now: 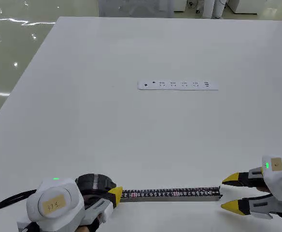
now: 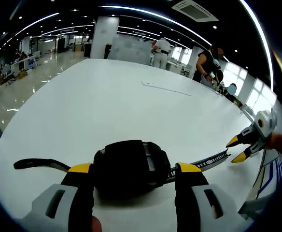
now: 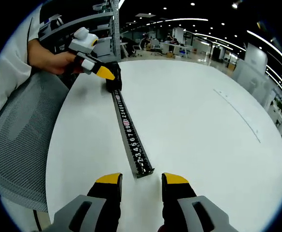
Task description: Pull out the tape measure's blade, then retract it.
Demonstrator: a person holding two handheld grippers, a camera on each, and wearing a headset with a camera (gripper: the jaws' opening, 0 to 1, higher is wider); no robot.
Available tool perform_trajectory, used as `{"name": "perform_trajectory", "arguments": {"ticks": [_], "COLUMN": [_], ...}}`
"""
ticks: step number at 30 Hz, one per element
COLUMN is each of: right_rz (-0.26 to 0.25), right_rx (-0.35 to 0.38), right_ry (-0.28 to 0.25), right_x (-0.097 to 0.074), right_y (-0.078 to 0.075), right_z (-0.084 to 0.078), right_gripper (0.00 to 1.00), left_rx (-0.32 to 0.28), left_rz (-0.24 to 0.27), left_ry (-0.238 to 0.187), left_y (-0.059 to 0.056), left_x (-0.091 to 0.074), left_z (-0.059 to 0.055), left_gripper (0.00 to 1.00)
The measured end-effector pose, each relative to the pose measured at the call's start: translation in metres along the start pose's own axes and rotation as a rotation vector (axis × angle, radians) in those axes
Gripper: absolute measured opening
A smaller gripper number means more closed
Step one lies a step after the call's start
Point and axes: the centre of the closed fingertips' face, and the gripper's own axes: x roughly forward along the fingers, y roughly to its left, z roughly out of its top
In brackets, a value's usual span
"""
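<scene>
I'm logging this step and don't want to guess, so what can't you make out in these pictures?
Tape measure lock button: the left gripper covers part of the case in the head view; the left gripper view shows it dark, without detail.
Blade numbers: too small in the head view.
Blade's end hook: small and dark in the right gripper view.
Power strip markings: too small in the head view.

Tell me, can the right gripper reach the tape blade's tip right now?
Probably yes: the right gripper is open, the blade tip lies just ahead of its jaws, with nothing between.
</scene>
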Motion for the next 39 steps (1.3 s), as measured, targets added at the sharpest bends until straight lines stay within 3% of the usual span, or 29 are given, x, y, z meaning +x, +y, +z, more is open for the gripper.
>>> {"name": "perform_trajectory", "arguments": {"ticks": [21,29,39], "right_rz": [0.051,0.073,0.076], "right_rx": [-0.038,-0.038,-0.063], "right_ry": [0.01,0.007,0.01], "right_x": [0.012,0.016,0.017], "right_y": [-0.003,-0.001,-0.001], "right_z": [0.001,0.002,0.004], "right_gripper": [0.24,0.18,0.14], "left_rx": [0.005,0.007,0.011], "left_rz": [0.018,0.015,0.014], "left_ry": [0.013,0.018,0.021], "left_y": [0.004,0.004,0.004], "left_x": [0.003,0.003,0.004], "left_z": [-0.002,-0.002,-0.003], "left_gripper": [0.61,0.6,0.6]}}
